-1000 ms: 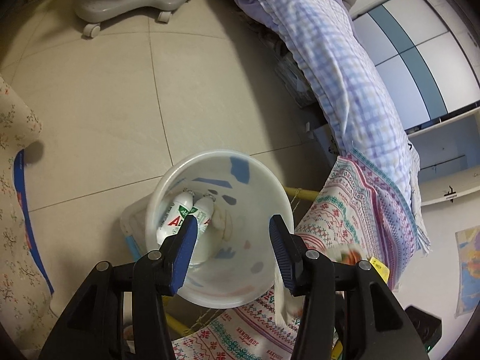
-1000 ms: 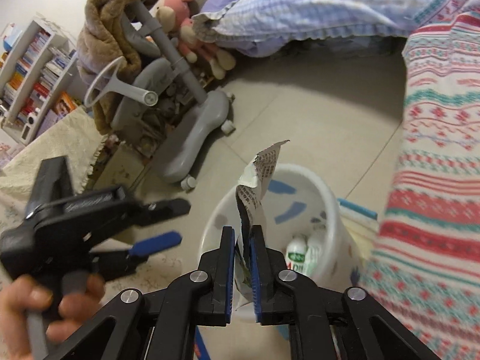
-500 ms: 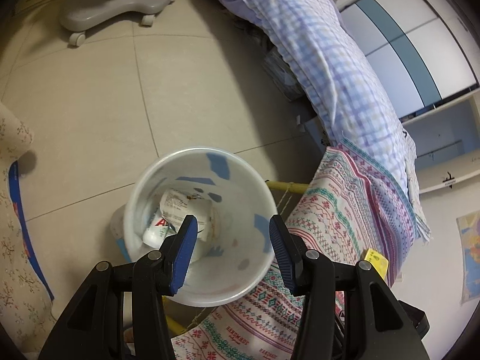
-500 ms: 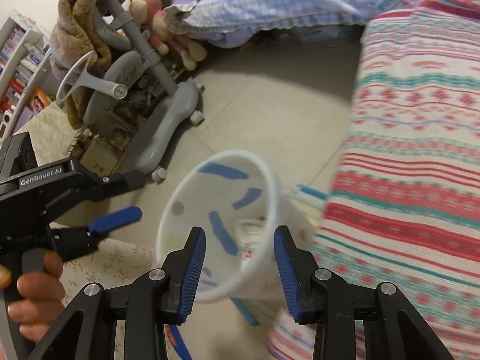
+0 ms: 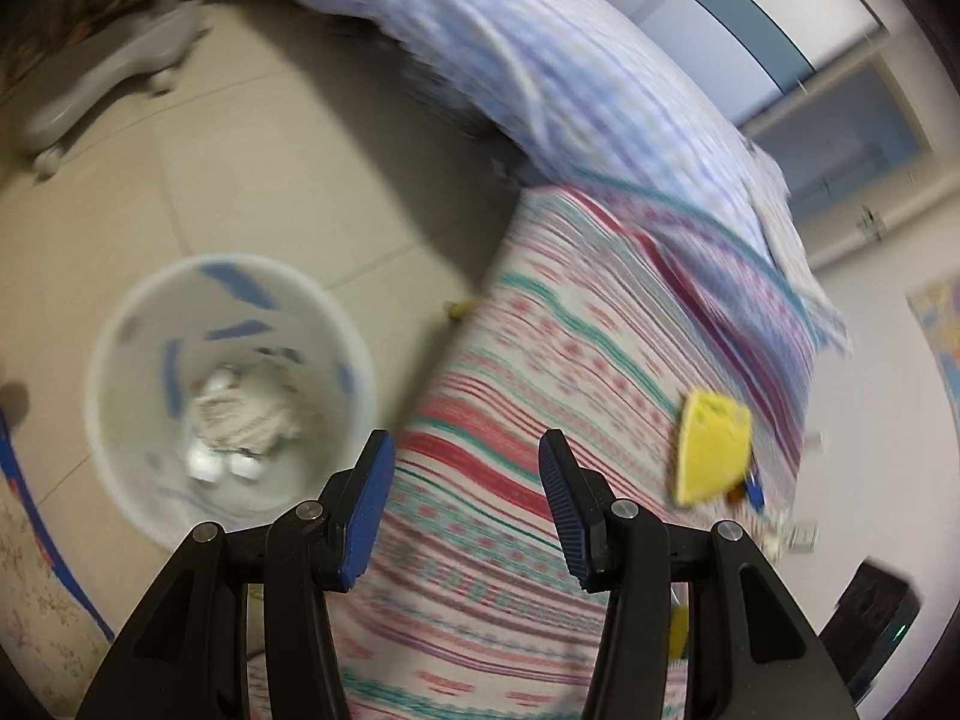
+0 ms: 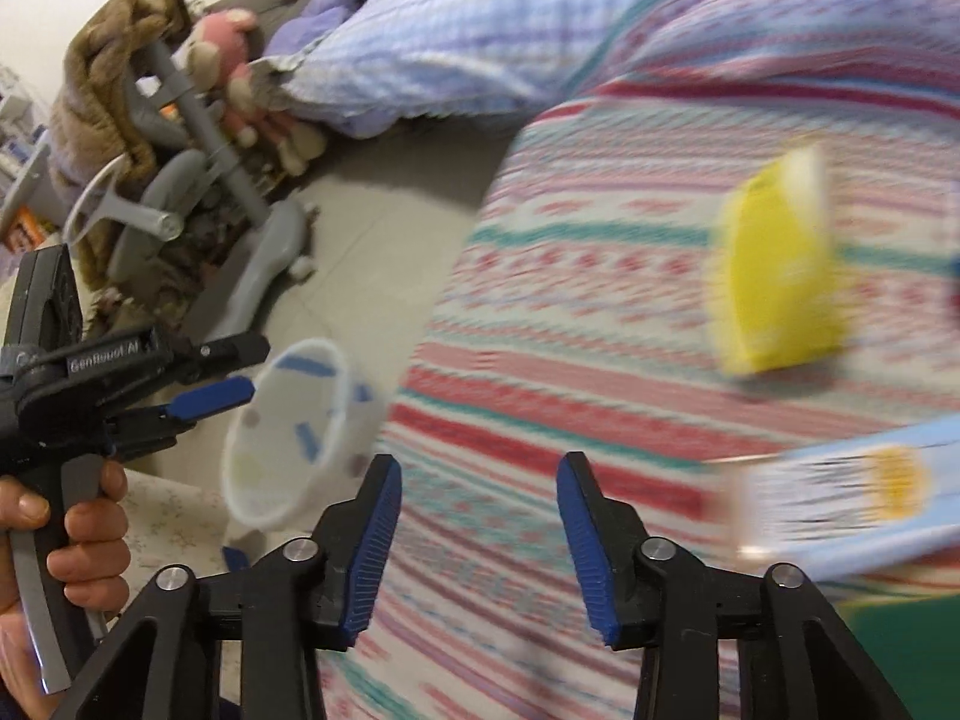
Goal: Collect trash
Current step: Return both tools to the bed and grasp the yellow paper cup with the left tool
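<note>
One striped bedspread (image 5: 540,396) beside tiled floor (image 5: 180,180)

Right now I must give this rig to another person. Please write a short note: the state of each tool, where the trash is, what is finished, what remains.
Left tool: open, empty, over the striped blanket's edge.
Right tool: open, empty, above the same blanket.
White plastic bin with blue marks: on the floor beside the bed, holding crumpled paper and small white bottles.
Done: that trash is binned.
Left: yellow packet and light-blue box lie on the blanket, blurred.
</note>
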